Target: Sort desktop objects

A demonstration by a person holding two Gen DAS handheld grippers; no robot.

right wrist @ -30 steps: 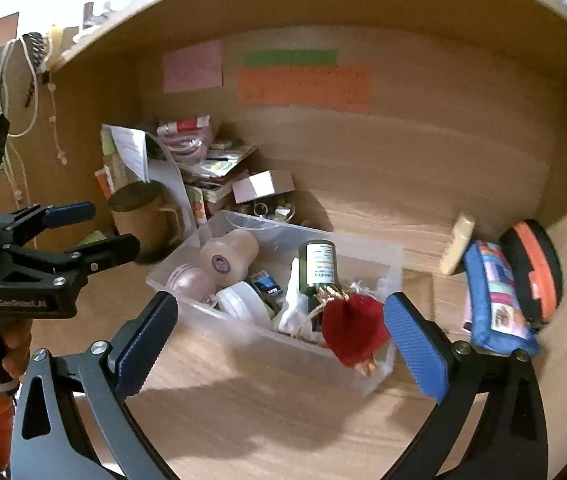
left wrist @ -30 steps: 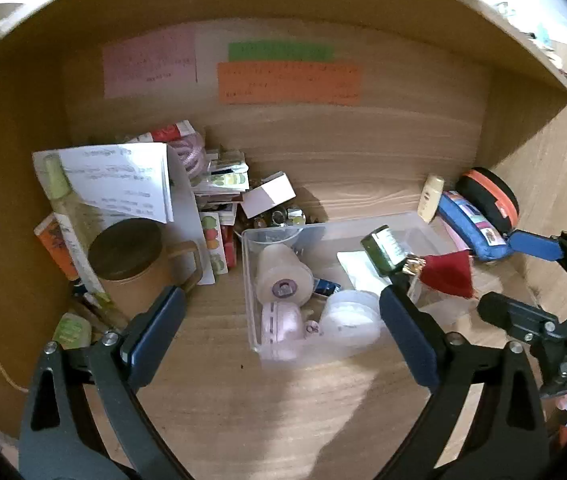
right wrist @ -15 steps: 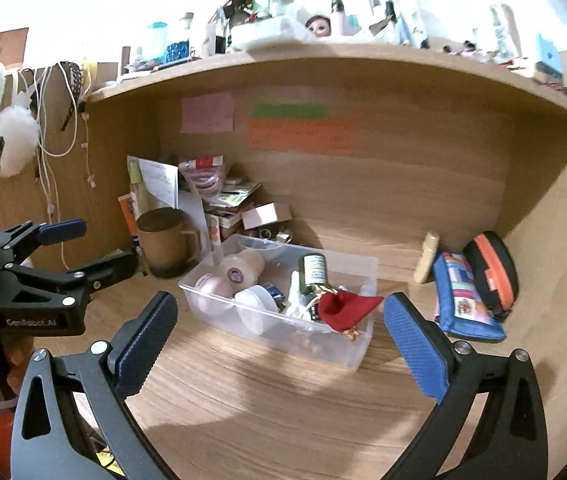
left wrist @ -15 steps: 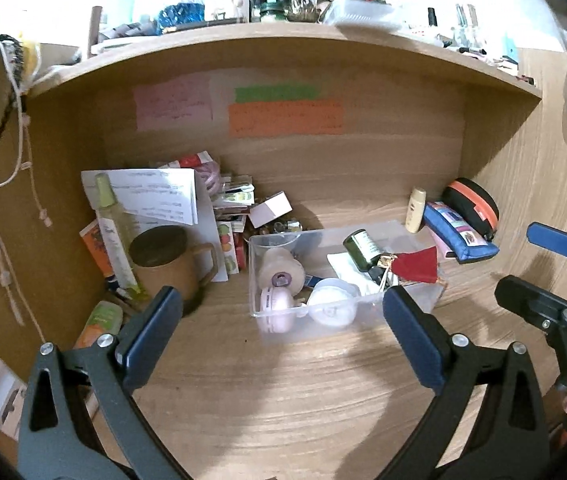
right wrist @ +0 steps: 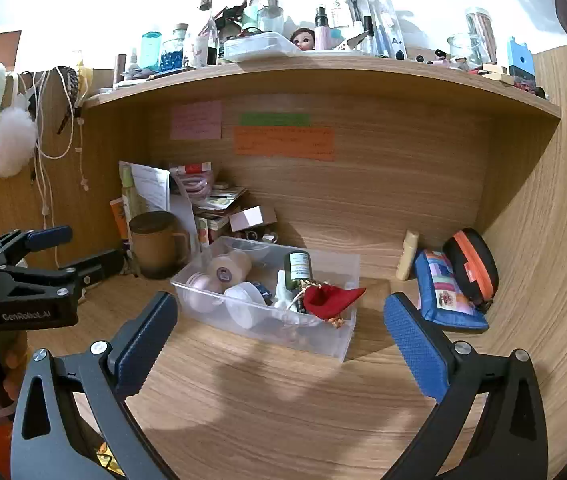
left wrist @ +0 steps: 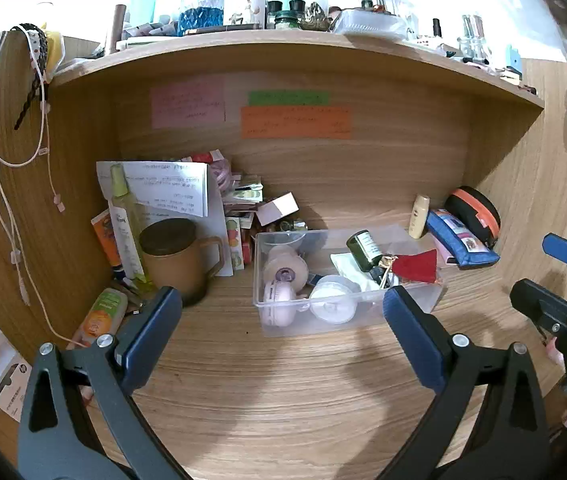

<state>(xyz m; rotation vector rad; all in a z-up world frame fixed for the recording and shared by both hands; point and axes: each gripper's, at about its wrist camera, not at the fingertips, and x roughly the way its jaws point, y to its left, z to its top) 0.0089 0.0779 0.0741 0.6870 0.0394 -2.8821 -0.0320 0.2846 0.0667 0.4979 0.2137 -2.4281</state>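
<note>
Several small items already sitting in clear plastic bin: green glass bottle, red drawstring pouch draped at bin's right end, tape roll, white round jar, pink round case. Brown lidded mug left of bin, apart from it. Paper sheet and box clutter behind mug, left-rear of bin. Cream tube, blue patchwork pouch and black-orange zip case right of bin, against the side wall, not binned. Left gripper wide open, holding nothing. Right gripper wide open too, empty. Both pulled well back from bin versus a second ago; shelf above desk now in view, bin contents unchanged. Likely means pouch drop finished and this round of sorting near done; right-side items possibly next, can't tell.
</note>
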